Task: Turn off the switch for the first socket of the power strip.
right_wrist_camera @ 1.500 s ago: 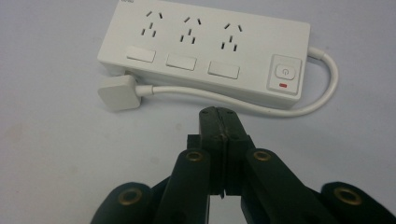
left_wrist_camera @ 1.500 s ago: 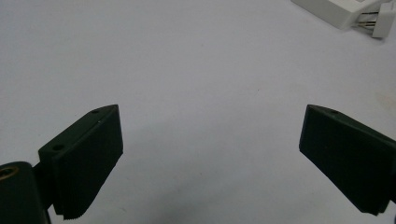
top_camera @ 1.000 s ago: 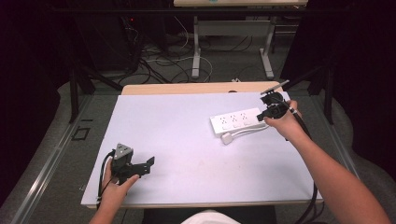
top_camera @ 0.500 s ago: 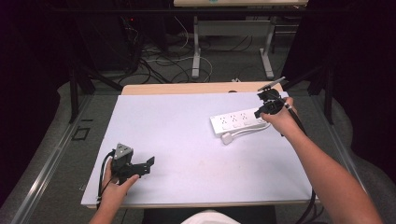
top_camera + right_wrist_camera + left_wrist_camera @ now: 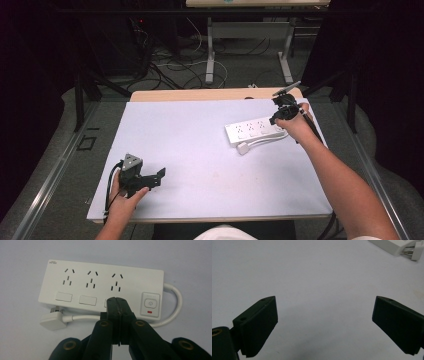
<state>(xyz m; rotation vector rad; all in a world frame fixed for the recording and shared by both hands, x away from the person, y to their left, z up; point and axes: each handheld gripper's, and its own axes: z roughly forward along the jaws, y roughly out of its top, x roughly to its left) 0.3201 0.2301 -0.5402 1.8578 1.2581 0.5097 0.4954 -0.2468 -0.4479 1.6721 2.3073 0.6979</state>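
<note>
Right tool (image 5: 117,301), jaws pressed flat together with nothing between them, hovers over the white power strip (image 5: 100,287) that lies at the far right of the worktop (image 5: 200,150), its closed tip over the rightmost of three small rocker switches and just left of the main power button (image 5: 149,303), under which a red light shows. The step in hand looks like pressing a switch with the closed tip; next comes a short, straight push down onto the chosen key, without sliding the strip. Its cord (image 5: 172,305) loops round to the plug (image 5: 51,320) lying loose just beside it, clear of the tip. Left tool (image 5: 145,177) rests wide open and empty near the front left.
</note>
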